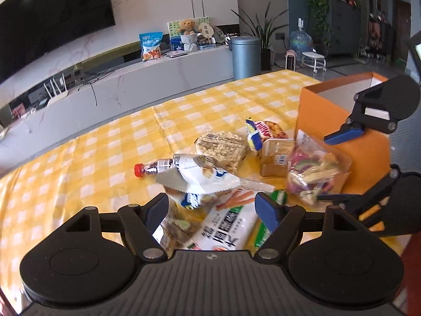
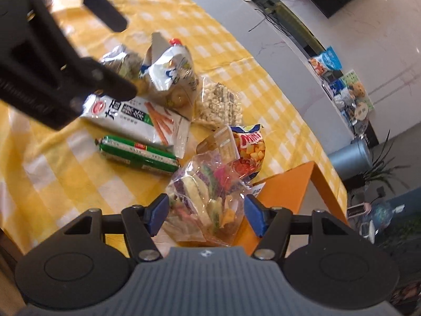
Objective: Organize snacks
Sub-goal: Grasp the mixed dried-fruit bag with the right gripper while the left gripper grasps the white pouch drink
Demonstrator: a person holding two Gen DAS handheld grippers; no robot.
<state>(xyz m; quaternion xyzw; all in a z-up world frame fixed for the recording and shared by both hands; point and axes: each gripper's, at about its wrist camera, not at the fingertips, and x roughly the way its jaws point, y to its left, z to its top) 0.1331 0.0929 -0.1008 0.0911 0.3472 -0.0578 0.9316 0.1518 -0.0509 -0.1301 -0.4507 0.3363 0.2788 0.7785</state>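
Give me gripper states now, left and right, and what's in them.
Left gripper: open, poised above the white snack packet, gripping nothing.
Right gripper: open, clear bag of mixed chips between its fingers, pads not pressing on it.

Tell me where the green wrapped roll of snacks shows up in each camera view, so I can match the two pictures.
Left wrist view: the green roll sits low, right of centre, mostly hidden behind the left tongs' right blue pad.
Right wrist view: the green roll lies in full, left of centre, on the checked cloth below the white carrot-stick packet.
Shared landmark: the orange box, at the right in both.
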